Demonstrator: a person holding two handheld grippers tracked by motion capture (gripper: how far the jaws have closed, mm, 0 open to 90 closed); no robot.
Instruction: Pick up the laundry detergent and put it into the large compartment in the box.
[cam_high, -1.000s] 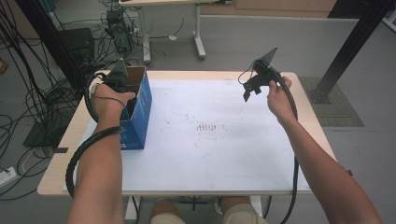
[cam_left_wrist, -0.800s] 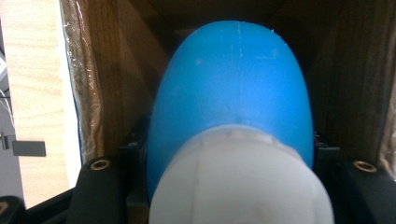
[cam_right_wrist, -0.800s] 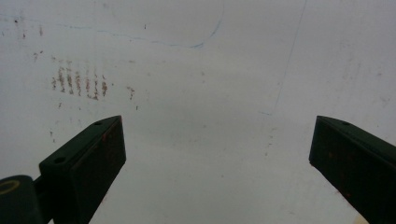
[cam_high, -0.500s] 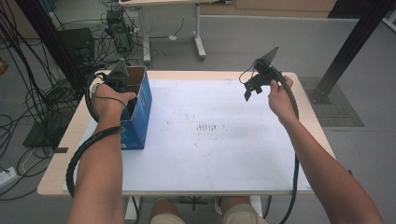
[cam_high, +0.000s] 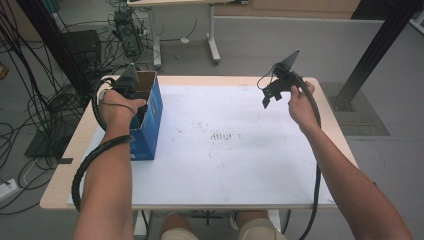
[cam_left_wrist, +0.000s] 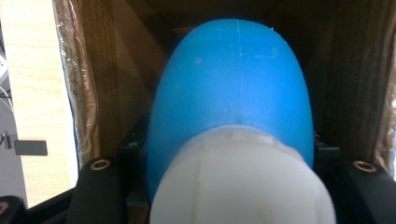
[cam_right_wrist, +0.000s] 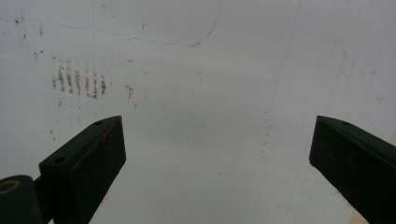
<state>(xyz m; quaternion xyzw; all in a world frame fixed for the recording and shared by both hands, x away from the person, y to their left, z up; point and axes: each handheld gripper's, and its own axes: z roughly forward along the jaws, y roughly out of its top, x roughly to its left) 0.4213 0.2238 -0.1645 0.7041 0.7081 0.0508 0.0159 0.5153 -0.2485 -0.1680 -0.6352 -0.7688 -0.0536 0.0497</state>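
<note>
Left gripper view: blue bottle in box

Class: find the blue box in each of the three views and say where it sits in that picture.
High view: the blue box stands at the table's left edge, under the left gripper.
Left gripper view: its brown inner walls frame a blue bottle.
Right gripper view: not in it.
Shared landmark: the white table.

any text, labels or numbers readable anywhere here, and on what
No readable text anywhere.
Blue box: plain blue side in the high view, no lettering to make out.
Blue and white object between the left gripper's jaws: no print visible.
White table sheet: rows of brown smudges and faint pen lines, not letters.
</note>
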